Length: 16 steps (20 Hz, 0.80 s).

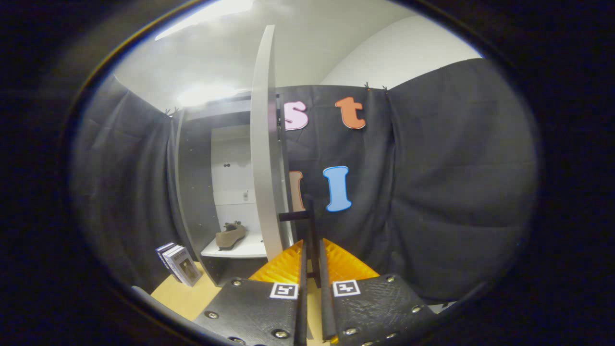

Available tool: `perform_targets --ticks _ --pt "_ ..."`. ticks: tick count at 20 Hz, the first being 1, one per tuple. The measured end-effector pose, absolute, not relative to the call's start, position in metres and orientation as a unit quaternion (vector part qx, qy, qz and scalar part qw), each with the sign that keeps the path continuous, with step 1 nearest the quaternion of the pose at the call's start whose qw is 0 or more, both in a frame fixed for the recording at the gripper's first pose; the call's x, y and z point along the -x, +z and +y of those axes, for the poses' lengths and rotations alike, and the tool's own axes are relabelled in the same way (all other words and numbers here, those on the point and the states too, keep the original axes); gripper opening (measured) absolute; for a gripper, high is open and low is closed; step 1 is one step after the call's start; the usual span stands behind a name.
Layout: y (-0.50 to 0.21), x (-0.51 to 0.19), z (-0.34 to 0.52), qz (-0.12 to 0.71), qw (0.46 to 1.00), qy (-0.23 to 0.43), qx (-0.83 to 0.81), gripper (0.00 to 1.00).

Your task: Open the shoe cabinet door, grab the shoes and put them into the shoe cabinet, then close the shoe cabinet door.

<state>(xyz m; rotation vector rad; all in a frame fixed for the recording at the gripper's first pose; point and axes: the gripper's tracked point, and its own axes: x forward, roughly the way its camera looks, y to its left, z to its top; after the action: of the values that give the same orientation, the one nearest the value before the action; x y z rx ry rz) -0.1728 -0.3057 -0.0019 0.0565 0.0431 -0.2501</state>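
Black cloth walls enclose the booth above a tan floor [180, 298]. Nearest, the gripper [311, 250] has its orange fingers [283, 266] clenched on the thin black door handle [310, 226]. Just beyond, the white cabinet door [263, 158] stands open, edge-on. Books [178, 262] lean beside the shoe cabinet [194, 192], where a brown shoe [230, 235] rests on the white shelf [238, 249].

Open door [263, 144] stands edge-on just ahead of the claw [311, 250]; cabinet [192, 158] opening beside it free.
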Motion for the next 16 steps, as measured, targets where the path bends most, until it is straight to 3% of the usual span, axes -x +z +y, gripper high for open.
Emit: perform_targets --ticks 7,16 --pt "0.005 0.195 -0.323 0.012 0.987 -0.155 -0.030 0.12" --pt "0.026 0.208 -0.280 -0.015 0.993 -0.110 -0.030 0.12"
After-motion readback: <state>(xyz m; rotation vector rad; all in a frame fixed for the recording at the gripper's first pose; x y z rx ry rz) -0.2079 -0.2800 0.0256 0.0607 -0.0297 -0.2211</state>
